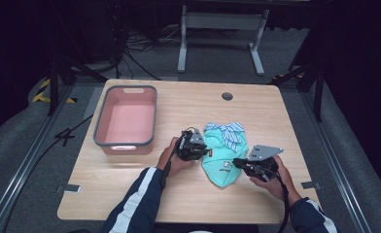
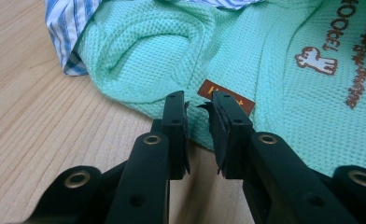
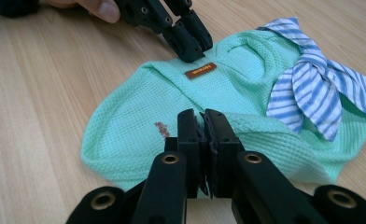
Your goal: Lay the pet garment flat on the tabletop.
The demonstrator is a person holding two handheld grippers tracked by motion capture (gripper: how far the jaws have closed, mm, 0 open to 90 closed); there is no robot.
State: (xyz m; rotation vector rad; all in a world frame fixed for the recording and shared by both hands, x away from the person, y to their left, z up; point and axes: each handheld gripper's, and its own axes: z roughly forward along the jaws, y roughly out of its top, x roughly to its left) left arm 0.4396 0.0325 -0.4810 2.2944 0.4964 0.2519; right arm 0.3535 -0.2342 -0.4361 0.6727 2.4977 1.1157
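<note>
A small mint-green knit garment lies flat on the wooden table, its blue-striped collar at the far end. My left gripper sits at the garment's left edge beside an orange label. Its jaws stand a narrow gap apart with nothing pinched. At the garment's right edge my right gripper has its jaws pressed together, seemingly on the fabric's rim.
A pink basin with a grey rim stands empty at the left of the table. A round cable hole lies at the far middle. Both forearms come in from the near edge. Bare wood surrounds the garment.
</note>
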